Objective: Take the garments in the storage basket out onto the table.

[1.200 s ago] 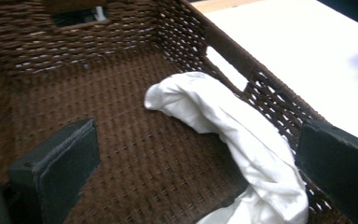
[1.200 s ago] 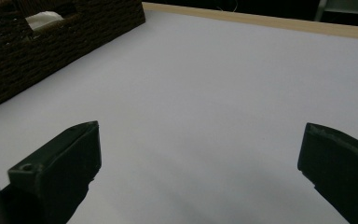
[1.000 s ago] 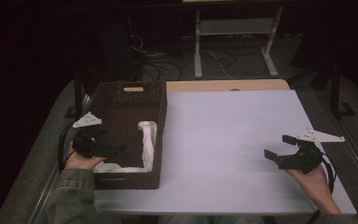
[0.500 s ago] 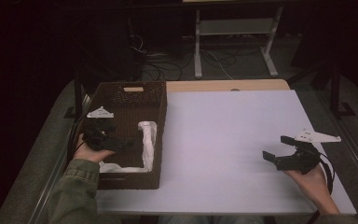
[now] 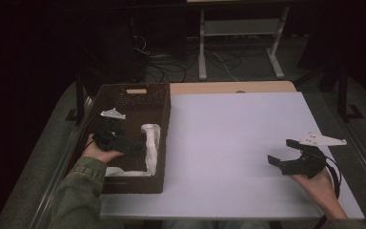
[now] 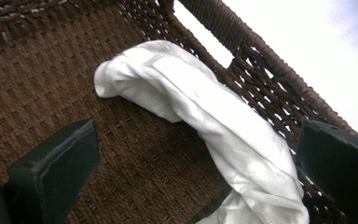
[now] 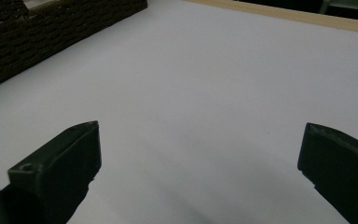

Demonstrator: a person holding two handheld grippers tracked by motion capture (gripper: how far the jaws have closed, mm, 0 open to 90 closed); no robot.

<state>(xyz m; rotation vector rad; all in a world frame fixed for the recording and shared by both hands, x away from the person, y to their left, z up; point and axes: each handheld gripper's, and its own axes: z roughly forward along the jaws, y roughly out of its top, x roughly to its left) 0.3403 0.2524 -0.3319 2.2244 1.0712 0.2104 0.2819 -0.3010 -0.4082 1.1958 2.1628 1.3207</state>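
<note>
Woven dark-brown wicker basket (image 5: 164,138) walls hem the left side, a crumpled white cloth (image 5: 151,143) lining its right wall; the white tabletop (image 5: 228,138) lies open.

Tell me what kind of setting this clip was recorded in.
Probably a lab or data-collection workstation: a white-topped table in a dark room, loose cables on the floor behind, and a metal stand. On the table, only a wicker basket holding white cloth.

Crumpled white cloth (image 6: 214,121) in wicker basket (image 5: 138,98)
</note>
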